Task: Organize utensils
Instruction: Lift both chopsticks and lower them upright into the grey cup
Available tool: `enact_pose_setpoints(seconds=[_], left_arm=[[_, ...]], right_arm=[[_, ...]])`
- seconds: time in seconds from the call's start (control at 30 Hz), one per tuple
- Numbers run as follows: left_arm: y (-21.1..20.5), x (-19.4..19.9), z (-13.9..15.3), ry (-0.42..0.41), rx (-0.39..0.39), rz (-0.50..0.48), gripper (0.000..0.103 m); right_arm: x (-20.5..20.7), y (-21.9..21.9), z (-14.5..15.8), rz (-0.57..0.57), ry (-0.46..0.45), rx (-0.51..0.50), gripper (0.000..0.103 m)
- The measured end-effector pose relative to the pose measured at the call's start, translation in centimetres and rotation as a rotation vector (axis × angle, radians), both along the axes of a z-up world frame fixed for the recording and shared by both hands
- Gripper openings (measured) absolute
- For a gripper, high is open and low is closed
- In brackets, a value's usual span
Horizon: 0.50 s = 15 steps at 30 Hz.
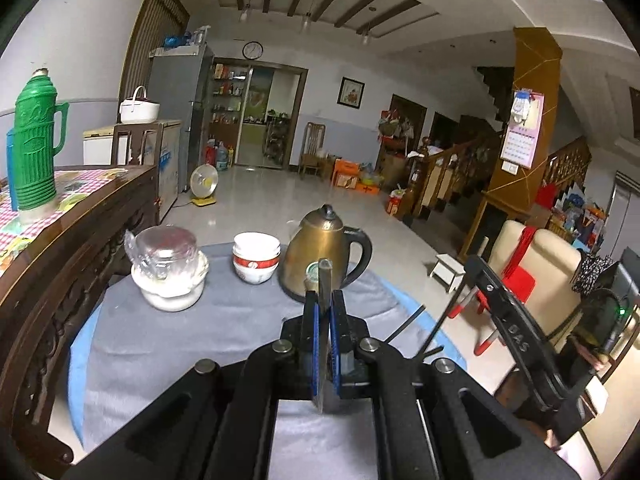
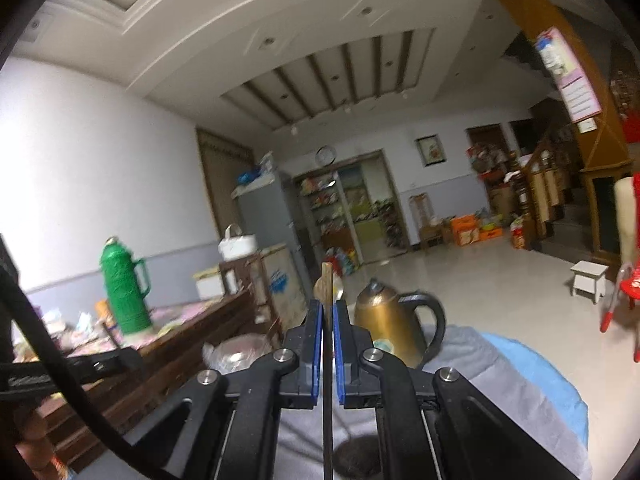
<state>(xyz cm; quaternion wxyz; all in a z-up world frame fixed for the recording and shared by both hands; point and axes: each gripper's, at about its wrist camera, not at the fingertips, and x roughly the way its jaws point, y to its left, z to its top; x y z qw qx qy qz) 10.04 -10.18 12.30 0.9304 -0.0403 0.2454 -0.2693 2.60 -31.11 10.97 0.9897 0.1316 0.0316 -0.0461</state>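
Note:
My left gripper (image 1: 325, 296) is shut on a flat metal utensil (image 1: 324, 276), which I see edge-on between the blue pads. Its tip reaches in front of the brass kettle (image 1: 316, 252). My right gripper (image 2: 327, 305) is shut on a thin dark utensil (image 2: 327, 280) with a brown wooden-looking end, held upright above the table. Both grippers hang over the small round table with the grey cloth (image 1: 180, 340). On the cloth stand stacked white bowls with a red band (image 1: 256, 258) and a glass mug on a white bowl (image 1: 168, 264). The right gripper's body (image 1: 516, 320) shows at the right of the left wrist view.
A dark carved wooden table (image 1: 100, 208) with a green thermos (image 1: 34, 140) borders the small table on the left. Beyond the kettle (image 2: 384, 316) lies open tiled floor (image 1: 280, 196). A white stool (image 1: 448, 272) and a red chair (image 2: 624, 284) stand to the right.

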Motion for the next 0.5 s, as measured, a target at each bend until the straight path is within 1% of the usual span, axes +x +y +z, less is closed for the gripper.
enact_pose_setpoints(seconds=[0.1, 0.27, 0.43, 0.5], left_arm=[[-0.7, 0.7, 0.2, -0.007, -0.027, 0.005, 0.005], [-1.7, 1.7, 0.1, -0.031, -0.052, 0.031, 0.005], [-2.9, 2.8, -0.8, -0.042, -0.059, 0.058, 0.005], [-3.4, 3.2, -1.3, -0.040, -0.060, 0.060, 0.005]], right_arm=[[0.7, -0.5, 0.1, -0.069, -0.040, 0.005, 0.006], [2.7, -1.6, 0.0, -0.163, -0.057, 0.033, 0.006], [3.7, -3.3, 0.0, -0.236, -0.089, 0.114, 0.006], [4.0, -3.7, -0.3, -0.264, -0.089, 0.126, 0.006]])
